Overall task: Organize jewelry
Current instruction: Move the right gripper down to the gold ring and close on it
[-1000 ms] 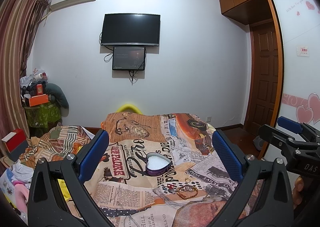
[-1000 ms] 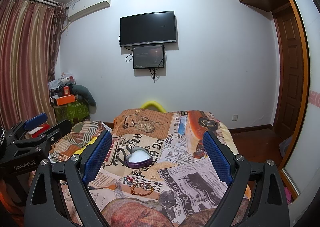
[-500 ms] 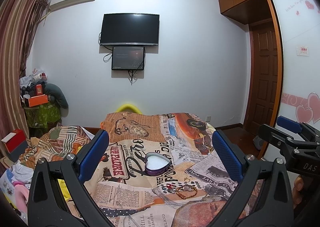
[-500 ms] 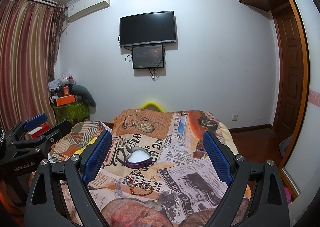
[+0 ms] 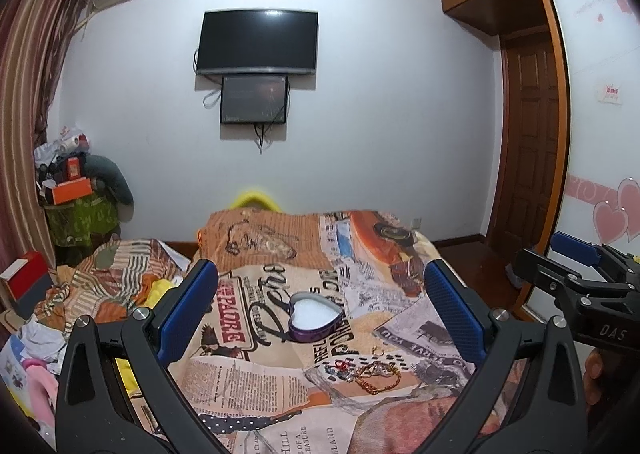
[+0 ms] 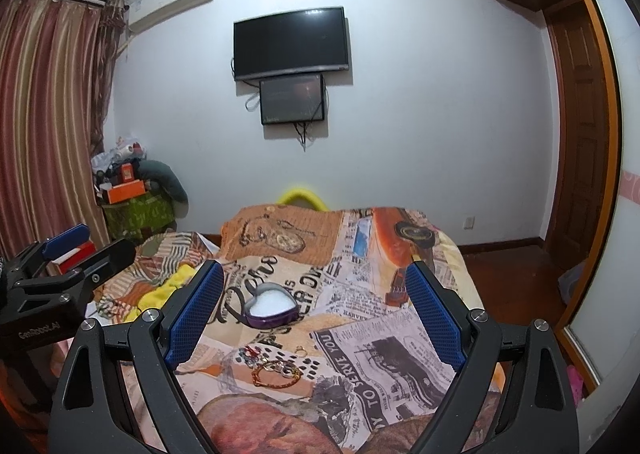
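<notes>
1. Left gripper (image 5: 320, 298) and right gripper (image 6: 314, 296): fingers spread wide, both empty.
2. Purple heart-shaped tin with white lining (image 6: 272, 308) sits open on the newspaper-print bedspread (image 6: 400, 354), seemingly empty.
3. Gold chain bracelet (image 6: 276, 374), small ring (image 6: 300, 352) and beaded pieces lie at the tin's 6 o'clock; all remains unsorted.

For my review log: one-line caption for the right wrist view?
Open right gripper above a newspaper-print bedspread, heart-shaped box and loose jewelry ahead.

My two feeds: even, cool indoor light; soft shadows; sharp centres; strong fisheye bowing and black vignette at corners.
</notes>
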